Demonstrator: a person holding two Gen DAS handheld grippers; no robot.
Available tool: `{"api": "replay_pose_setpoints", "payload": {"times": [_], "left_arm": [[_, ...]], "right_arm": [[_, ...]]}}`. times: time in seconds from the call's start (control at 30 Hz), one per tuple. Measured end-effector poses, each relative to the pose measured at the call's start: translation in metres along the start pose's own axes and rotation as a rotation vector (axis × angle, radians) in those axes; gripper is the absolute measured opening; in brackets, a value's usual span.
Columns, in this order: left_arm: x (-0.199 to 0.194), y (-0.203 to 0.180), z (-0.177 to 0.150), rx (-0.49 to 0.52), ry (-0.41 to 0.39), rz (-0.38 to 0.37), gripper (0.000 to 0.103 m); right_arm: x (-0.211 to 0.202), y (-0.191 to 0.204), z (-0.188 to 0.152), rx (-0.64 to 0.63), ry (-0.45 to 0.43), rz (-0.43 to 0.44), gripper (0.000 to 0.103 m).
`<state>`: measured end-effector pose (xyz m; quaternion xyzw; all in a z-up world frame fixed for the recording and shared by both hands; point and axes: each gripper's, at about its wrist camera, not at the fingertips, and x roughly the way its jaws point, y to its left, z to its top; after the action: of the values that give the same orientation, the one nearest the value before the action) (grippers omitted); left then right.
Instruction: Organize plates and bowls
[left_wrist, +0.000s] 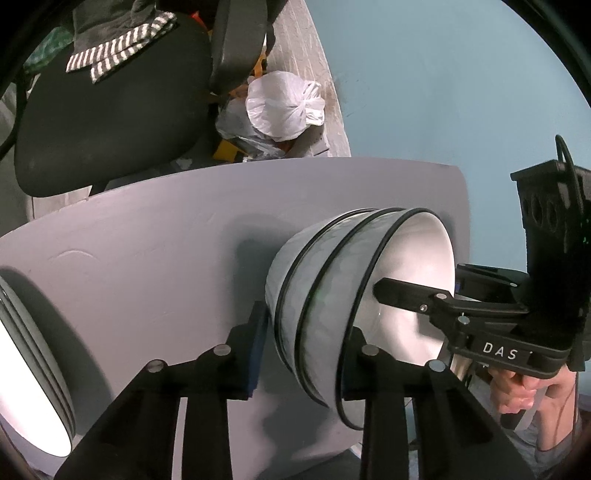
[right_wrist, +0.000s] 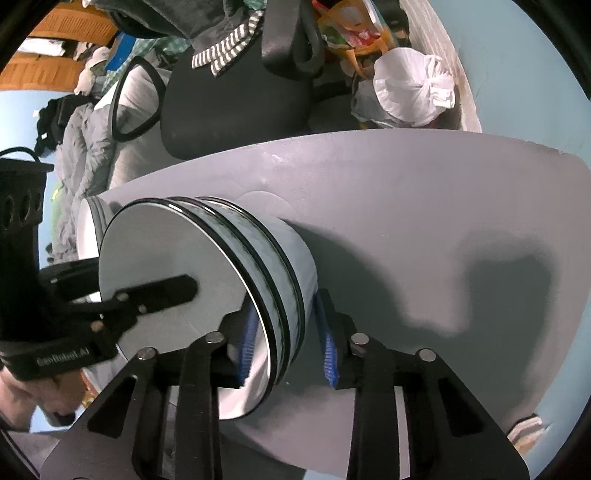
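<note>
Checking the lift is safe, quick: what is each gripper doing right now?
Left gripper: shut on the stacked bowls, one finger inside the rim.
Right gripper: shut on the opposite rim of the same stack.

Blue wall (left_wrist: 443, 92), perhaps black chair (left_wrist: 110, 110)

White, seemingly black-rimmed bowls (left_wrist: 332, 295)

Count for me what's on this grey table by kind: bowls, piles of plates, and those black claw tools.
bowls, nested: 3
plate pile: 1 (the plates in it are too edge-on to count)
claw tools: 2, the left gripper and the right gripper
Total: 6
</note>
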<state>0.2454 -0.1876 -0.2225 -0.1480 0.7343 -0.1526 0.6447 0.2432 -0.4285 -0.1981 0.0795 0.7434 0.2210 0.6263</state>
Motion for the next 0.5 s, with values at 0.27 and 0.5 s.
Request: {"api": "replay_pose_setpoints", "payload": {"times": [0.27,0.5], "left_arm": [[-0.001,-0.001,-0.001,0.007,-0.002,0.012,0.029],[-0.006,0.003,-0.018,0.019,0.003,0.068,0.024]], "right_arm": [[-0.001,0.001,-0.002,-0.012,-0.008,-0.011,0.024],[0.002,0.008,-0.003,0.005,-0.005,-0.003,0.023]]}}
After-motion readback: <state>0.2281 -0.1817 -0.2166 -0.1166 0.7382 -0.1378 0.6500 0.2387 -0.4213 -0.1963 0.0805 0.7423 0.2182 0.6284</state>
